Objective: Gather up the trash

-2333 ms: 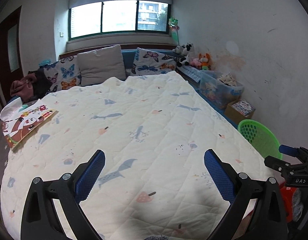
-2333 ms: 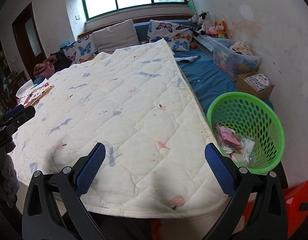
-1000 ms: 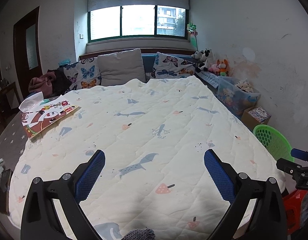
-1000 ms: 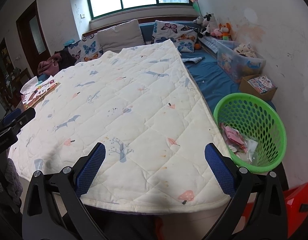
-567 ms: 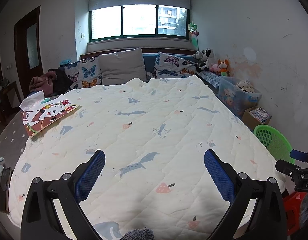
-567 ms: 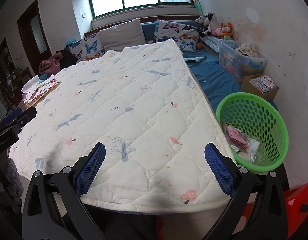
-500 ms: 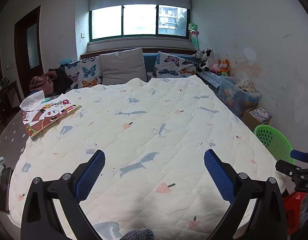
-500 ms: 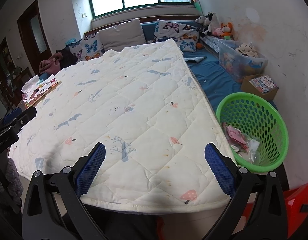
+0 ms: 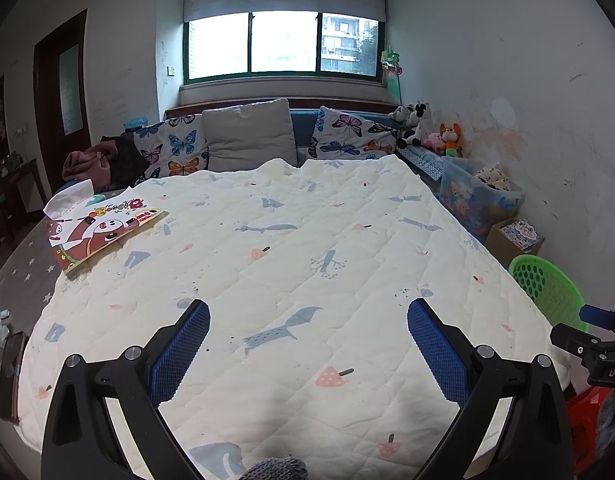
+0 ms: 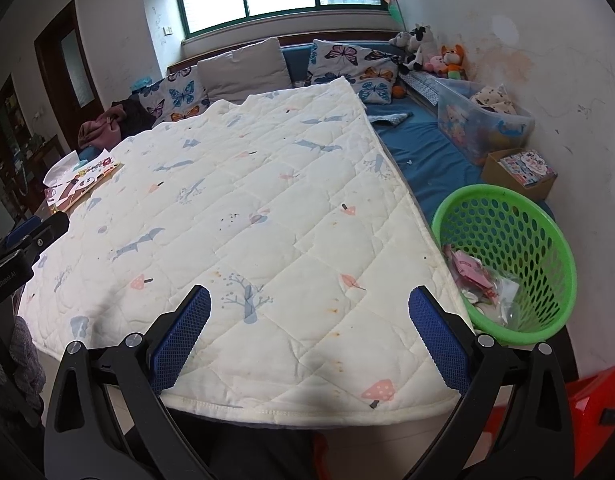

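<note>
Right wrist view: we are holding both grippers (image 10: pixel 307 316) (image 9: pixel 307 336) spread wide, empty, over the quilt (image 10: pixel 247 208); wrappers (image 10: pixel 473 276) are lying in the basket (image 10: pixel 547 248).

You have one green basket (image 10: pixel 507 260) at right, one picture book (image 9: pixel 103 232) at left, three butterfly pillows (image 9: pixel 179 148), and one grey pillow (image 9: pixel 247 132).

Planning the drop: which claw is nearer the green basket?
Right. The right claw hovers open over the quilt's corner, the green basket just to its right. The left claw sits farther left, over mid-quilt.
</note>
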### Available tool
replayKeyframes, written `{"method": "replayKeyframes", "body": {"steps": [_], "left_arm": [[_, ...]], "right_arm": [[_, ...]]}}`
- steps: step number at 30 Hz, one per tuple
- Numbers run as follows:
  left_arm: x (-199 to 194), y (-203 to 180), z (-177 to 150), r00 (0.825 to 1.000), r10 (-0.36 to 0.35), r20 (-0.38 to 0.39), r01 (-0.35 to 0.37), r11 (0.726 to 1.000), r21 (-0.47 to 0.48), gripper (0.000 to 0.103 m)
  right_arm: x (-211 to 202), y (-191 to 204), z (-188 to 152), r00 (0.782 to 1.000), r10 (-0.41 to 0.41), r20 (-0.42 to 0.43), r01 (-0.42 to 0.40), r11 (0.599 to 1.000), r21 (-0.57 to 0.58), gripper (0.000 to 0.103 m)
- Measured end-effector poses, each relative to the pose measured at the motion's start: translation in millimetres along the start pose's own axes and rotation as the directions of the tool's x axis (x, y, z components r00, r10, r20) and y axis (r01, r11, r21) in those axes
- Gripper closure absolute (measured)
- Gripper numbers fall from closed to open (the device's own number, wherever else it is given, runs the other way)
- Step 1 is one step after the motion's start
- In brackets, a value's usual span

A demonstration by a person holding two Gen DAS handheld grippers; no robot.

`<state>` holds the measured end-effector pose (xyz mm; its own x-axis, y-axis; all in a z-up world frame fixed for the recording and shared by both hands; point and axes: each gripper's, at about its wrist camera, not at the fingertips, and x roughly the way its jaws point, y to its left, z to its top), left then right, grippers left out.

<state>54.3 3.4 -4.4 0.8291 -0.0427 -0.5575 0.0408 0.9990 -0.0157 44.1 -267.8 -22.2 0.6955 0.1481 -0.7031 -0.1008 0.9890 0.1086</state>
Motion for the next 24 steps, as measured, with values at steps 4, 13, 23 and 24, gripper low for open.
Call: {"method": "replayKeyframes", "body": {"steps": [4,13,23,24], "left_arm": [[-0.1,0.4,0.0,1.0,-0.001,-0.002,0.001,1.0,-0.003,0.007],[0.3,0.4,0.6,1.0,0.001,-0.001,-0.001,1.0,-0.002,0.007],[-0.7,-0.4,-0.3,1.0,-0.003,-0.001,0.003,1.0,-0.002,0.007],[-0.8,-0.2,-0.2,1.0,0.0,0.0,0.0,1.0,-0.001,0.007]], "right_arm": [[-0.7,0.3,0.2,1.0,0.001,0.0,-0.001,1.0,0.0,0.004],[-1.6,0.7,0.3,1.0,0.006,-0.001,-0.006,1.0,0.002,0.004],[-1.3,1.3,0.2,1.0,0.012,-0.002,-0.012,1.0,-0.002,0.004],[-1.3,1.4,0.3,1.0,0.013,-0.003,-0.013,1.0,-0.002,0.004]]}}
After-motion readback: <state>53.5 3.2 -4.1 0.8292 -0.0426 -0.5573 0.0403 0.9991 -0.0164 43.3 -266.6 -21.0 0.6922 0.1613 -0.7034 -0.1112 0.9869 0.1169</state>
